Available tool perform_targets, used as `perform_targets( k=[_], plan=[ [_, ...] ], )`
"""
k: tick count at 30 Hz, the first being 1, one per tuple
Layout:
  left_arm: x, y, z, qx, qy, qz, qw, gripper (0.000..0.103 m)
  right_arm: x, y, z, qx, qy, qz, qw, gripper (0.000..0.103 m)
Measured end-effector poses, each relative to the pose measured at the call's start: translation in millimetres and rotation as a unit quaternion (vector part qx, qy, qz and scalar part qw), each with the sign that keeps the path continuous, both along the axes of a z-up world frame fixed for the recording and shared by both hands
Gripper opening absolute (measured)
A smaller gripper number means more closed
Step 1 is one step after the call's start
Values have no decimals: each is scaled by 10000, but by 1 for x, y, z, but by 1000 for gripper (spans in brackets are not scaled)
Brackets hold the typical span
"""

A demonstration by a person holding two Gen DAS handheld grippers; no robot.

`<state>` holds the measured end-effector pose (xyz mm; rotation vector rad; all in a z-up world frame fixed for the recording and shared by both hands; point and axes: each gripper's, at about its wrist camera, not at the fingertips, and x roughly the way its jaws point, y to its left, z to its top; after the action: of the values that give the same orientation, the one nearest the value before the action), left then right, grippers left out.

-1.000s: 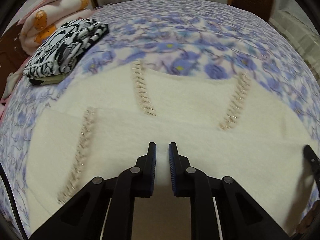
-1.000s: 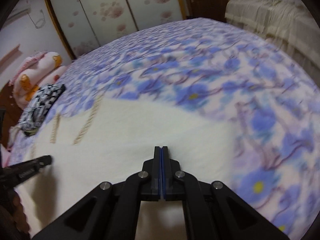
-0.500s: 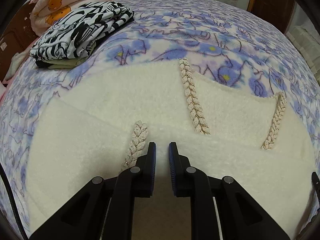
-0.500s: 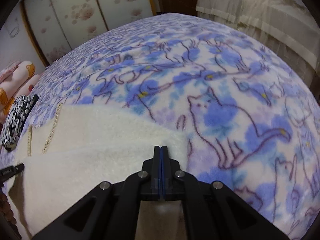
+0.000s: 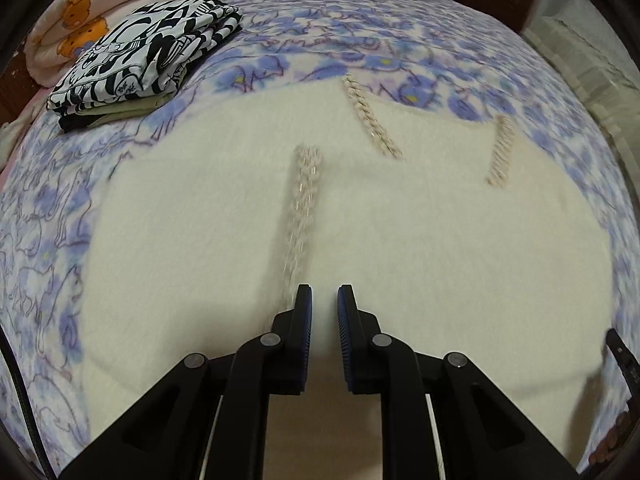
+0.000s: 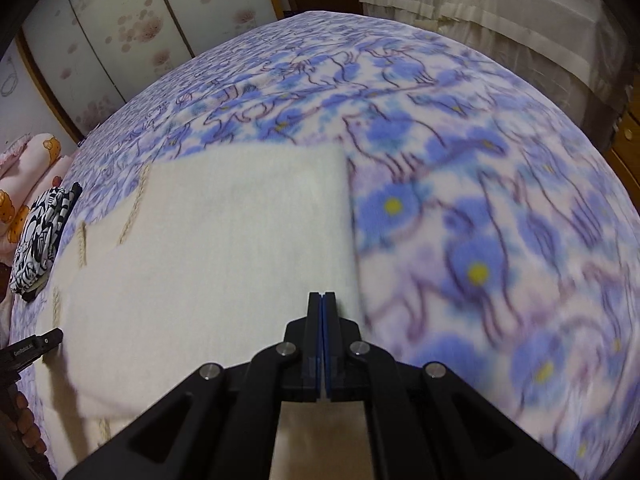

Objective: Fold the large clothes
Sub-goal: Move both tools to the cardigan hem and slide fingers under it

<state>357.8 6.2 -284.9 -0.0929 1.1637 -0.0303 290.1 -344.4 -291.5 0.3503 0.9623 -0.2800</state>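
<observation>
Cream garment (image 5: 400,240) flat on bedspread (image 5: 48,208), under both grippers' fingers (image 5: 303,312).

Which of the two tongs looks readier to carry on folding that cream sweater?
Probably the right tongs: they are shut at the cream sweater beside its side edge. The left tongs stand slightly apart over its middle.

Cream garment (image 5: 420,240): soft, fuzzy matt cloth with shiny braided trim strips (image 5: 304,196). Blue floral blanket (image 6: 460,208): matt fleece. Folded black-and-white clothes (image 5: 148,56): smooth printed fabric. Left tool (image 5: 323,300): matt black plastic, ribbed blue pads, metal pivot pins.
</observation>
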Motion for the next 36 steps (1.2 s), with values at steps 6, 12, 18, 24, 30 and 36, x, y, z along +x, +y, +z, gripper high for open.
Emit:
perform_targets(
  k=[6, 12, 18, 24, 30, 36],
  plan=[
    [-84, 21, 26, -71, -56, -436, 9990, 13, -65, 29, 6, 160, 329, -225, 9991, 0],
    [-155, 54, 42, -593, 16, -460, 9972, 16, -124, 64, 19, 206, 438, -267, 9985, 0],
    [-212, 83, 50, -785, 25, -355, 9963, 20, -179, 101, 31, 88, 397, -130, 9991, 0],
    [-265, 126, 46, -755, 253, -32, 9968, 25, -231, 126, 38, 281, 449, 90, 9986, 0],
    [-307, 169, 25, -724, 741, 312, 9941, 30, -284, 123, 36, 392, 610, 13, 9974, 0],
    [-345, 198, -2, -652, 1283, 555, 9880, 44, -323, 84, 22, 569, 854, -796, 9915, 5]
  ],
)
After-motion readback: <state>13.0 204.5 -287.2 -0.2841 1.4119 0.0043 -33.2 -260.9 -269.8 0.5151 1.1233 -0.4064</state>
